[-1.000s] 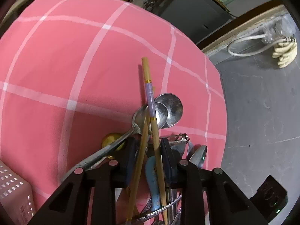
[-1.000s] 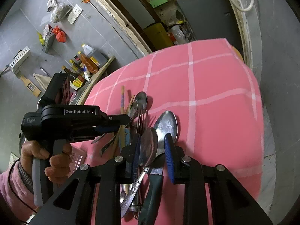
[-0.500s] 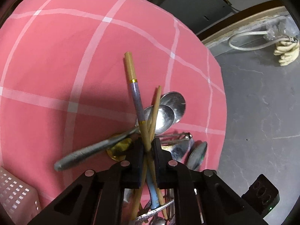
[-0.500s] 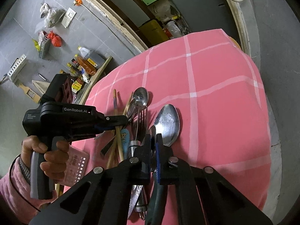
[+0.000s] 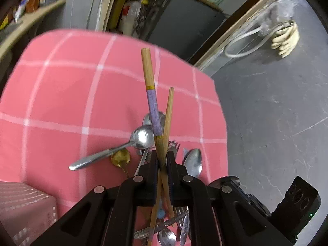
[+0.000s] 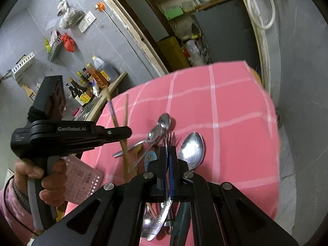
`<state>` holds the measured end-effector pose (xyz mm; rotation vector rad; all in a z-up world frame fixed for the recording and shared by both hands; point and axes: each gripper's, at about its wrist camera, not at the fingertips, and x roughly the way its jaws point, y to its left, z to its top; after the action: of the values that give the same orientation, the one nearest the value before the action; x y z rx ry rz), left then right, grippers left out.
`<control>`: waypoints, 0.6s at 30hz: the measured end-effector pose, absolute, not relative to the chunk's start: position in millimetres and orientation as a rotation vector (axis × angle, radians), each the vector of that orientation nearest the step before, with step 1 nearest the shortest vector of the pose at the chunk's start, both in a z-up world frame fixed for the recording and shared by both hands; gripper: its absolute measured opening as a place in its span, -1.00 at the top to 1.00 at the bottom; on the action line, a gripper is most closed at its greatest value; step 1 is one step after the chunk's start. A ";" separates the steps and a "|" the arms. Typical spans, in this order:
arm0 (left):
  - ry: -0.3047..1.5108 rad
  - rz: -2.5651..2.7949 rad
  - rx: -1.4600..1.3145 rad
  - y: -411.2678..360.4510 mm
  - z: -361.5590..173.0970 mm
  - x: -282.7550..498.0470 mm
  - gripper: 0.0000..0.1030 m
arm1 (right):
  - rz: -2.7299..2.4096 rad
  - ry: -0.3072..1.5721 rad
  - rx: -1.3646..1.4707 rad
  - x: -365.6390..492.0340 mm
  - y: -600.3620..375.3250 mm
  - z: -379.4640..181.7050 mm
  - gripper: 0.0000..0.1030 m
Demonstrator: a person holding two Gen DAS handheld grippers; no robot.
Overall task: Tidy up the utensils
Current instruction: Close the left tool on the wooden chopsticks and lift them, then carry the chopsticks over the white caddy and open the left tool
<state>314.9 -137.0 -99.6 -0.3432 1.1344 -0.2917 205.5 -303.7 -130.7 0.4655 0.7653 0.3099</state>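
Pink checked cloth [image 5: 61,102]; left fingers [image 5: 154,164] pinch wooden chopsticks [image 5: 150,94], right fingers [image 6: 162,160] a steel spoon [image 6: 162,213].

Basket [image 5: 24,209] left of utensils [image 5: 141,139] (on tablecloth [image 5: 61,94])

The left gripper [image 6: 123,132] is gripped by a hand [image 6: 44,176] in a pink sleeve, jaws clamped; the right gripper [image 6: 168,155] is angled downward, jaws pressed together.
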 end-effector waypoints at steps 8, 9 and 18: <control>0.934 -0.298 -0.328 -105.9 -29.1 290.4 0.86 | 0.248 0.664 0.389 187.7 -305.9 -73.2 0.95; 0.906 -0.297 -0.331 -100.6 -16.6 287.8 0.86 | 0.244 0.648 0.375 186.2 -304.9 -63.5 0.95; 0.693 -0.255 -0.339 -33.8 71.4 260.5 0.88 | 0.240 0.483 0.230 174.9 -273.4 31.7 0.95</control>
<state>260.5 -33.8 71.4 -0.3386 0.6929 -0.2550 174.9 -273.4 31.7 0.2302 0.4830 0.2402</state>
